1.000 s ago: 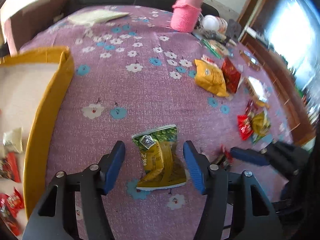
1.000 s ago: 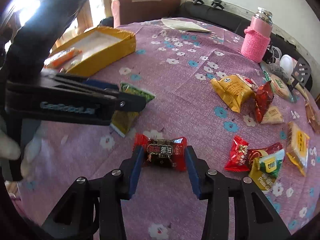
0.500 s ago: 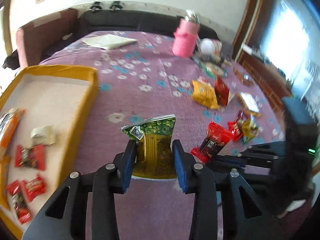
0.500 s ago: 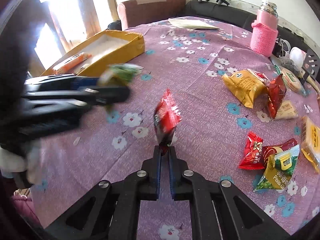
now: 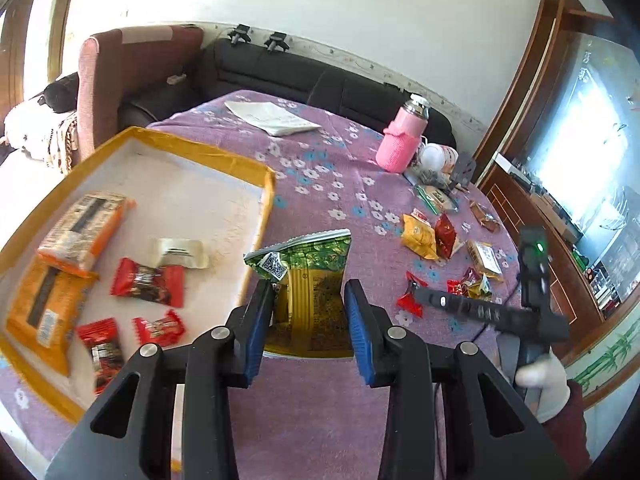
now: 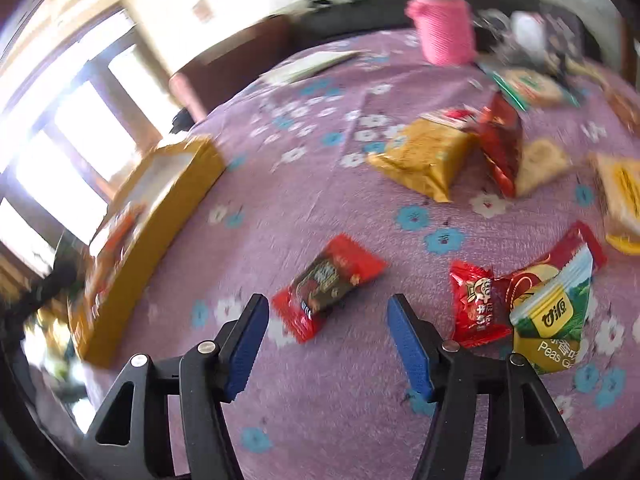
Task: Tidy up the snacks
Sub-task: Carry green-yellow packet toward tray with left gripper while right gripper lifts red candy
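Left gripper (image 5: 308,320): jaws narrow, pads pressed on the green-and-yellow snack pouch (image 5: 310,284), which is held upright above the purple floral tablecloth (image 5: 320,184), just right of the yellow tray (image 5: 264,216).

Right gripper (image 6: 324,344): jaws opening, nothing between the pads. The red candy packet (image 6: 330,280) lies flat on the cloth just beyond the fingertips, apart from both. The right wrist view is blurred.

Tray contents, left wrist view: two orange-wrapped bars (image 5: 80,232) at the far left, a pale cream sachet (image 5: 180,252) and three small red candies (image 5: 148,280) nearer the middle. Much of the tray floor is bare.

Not yet sorted, on the cloth to the right: a yellow bag (image 6: 424,160) with a dark red bag (image 6: 500,140) leaning on it, a red sachet (image 6: 476,308) touching a green peas pack (image 6: 552,320), and several more wrappers further right and far. A pink bottle (image 5: 404,140) stands at the far edge.

Judgement: task under way, perhaps a third done. The pouch needs carrying left over the tray wall; the red packet needs regrasping.
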{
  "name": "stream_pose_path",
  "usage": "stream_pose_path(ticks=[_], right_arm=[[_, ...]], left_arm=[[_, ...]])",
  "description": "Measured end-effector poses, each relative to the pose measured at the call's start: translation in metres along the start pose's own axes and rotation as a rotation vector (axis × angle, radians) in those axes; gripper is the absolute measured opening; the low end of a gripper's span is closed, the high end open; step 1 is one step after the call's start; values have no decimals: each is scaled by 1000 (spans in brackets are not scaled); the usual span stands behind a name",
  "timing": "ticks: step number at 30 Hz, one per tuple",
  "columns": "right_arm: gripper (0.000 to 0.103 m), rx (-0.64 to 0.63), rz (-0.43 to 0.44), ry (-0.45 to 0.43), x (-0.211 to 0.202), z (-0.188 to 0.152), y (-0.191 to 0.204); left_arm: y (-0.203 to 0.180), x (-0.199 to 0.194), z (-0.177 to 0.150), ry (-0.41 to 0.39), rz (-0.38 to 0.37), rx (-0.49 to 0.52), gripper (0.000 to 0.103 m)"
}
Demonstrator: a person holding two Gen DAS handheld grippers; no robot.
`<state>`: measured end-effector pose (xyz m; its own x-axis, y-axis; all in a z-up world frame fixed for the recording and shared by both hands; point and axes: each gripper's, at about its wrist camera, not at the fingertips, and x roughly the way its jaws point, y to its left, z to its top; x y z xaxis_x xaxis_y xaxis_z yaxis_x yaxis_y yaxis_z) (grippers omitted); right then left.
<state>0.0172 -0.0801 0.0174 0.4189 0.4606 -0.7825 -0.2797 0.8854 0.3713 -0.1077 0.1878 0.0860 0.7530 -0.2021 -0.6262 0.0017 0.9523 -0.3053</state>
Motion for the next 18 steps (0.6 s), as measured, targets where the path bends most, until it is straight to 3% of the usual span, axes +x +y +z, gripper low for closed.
stream_pose_path(ticks=[4, 5, 6, 7, 8, 13, 18], right_arm=[[62, -6, -173, -1, 13, 4, 23], [52, -44, -244, -4, 18, 0, 33], [34, -91, -307, -13, 21, -4, 44], [28, -128, -351, -20, 24, -9, 51], [13, -144, -364, -19, 25, -12, 56], [11, -103, -311, -37, 18, -13, 56], [10, -113, -150, -95, -3, -6, 87]], left_arm=[[20, -12, -3, -23, 29, -17, 35], [30, -17, -4, -30, 42, -30, 35], [37, -20, -5, -33, 49, -41, 35], [47, -23, -6, -38, 58, -60, 35], [59, -28, -6, -45, 66, -82, 35], [104, -41, -9, -70, 105, -169, 35], [128, -36, -11, -58, 131, -207, 35]])
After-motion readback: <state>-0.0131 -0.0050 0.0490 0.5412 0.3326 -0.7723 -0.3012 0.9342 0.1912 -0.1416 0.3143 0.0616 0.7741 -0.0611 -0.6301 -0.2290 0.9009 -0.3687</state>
